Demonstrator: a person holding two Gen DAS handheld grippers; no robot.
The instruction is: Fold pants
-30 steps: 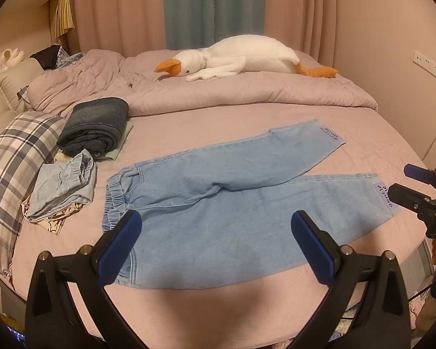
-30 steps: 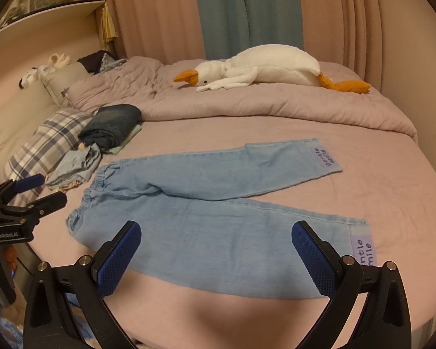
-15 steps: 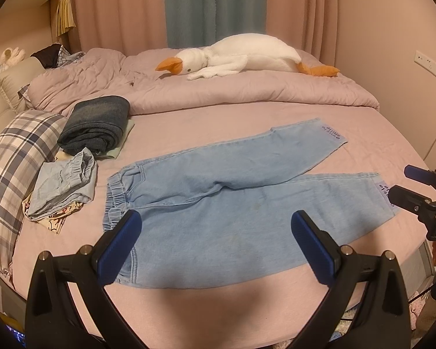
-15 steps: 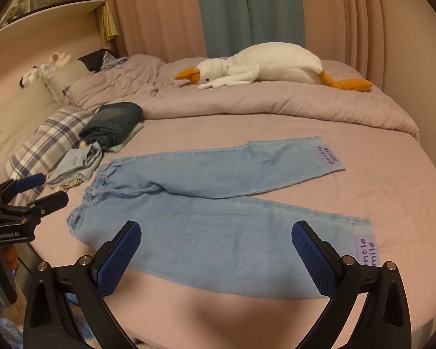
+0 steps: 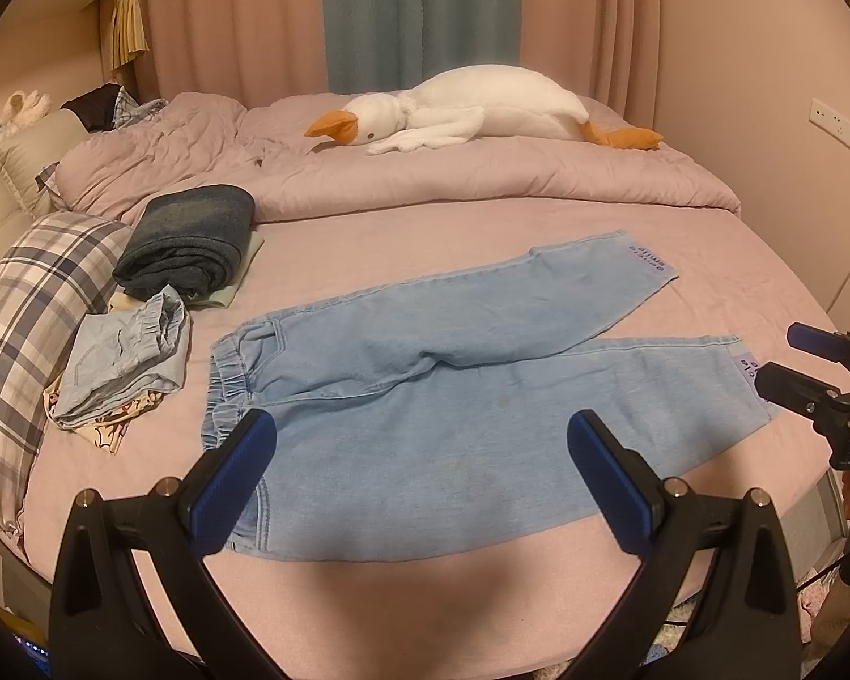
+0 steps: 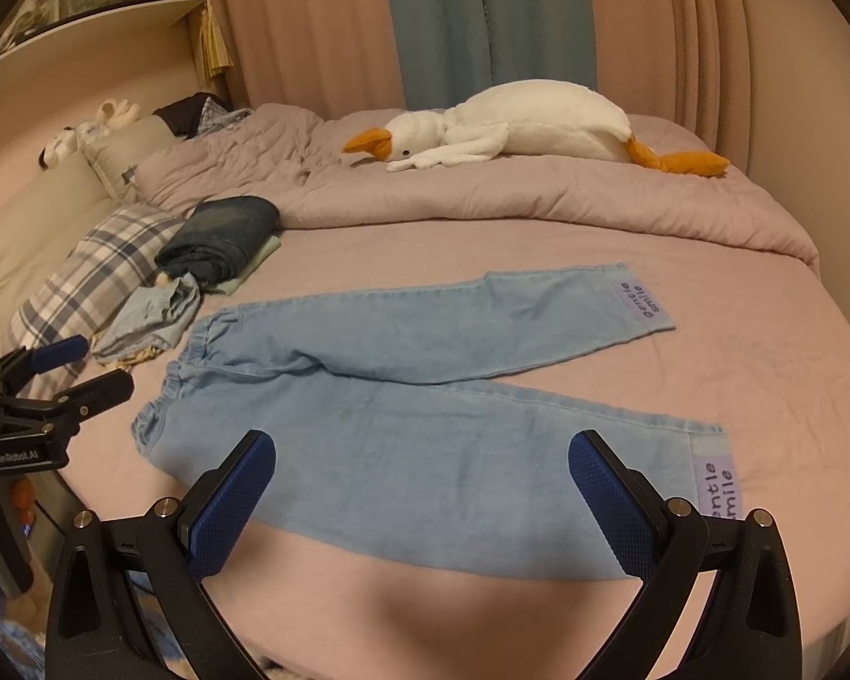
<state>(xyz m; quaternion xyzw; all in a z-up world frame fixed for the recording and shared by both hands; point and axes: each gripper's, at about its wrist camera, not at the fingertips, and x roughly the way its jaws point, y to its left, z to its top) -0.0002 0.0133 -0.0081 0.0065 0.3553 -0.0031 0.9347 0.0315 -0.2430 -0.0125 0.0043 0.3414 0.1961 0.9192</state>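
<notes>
Both wrist views look from the bed's near edge toward the curtains, sharing the bed.

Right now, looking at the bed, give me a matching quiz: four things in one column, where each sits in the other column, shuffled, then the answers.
Things:
1. light blue pants
2. plush goose
3. dark folded jeans
4. plaid pillow

Places:
A. on the bunched duvet at the far side
B. at the left edge of the bed
C. spread flat on the sheet, legs apart
D. stacked on a pale green garment, beside the pillow

Pairs: 1-C, 2-A, 3-D, 4-B
</notes>
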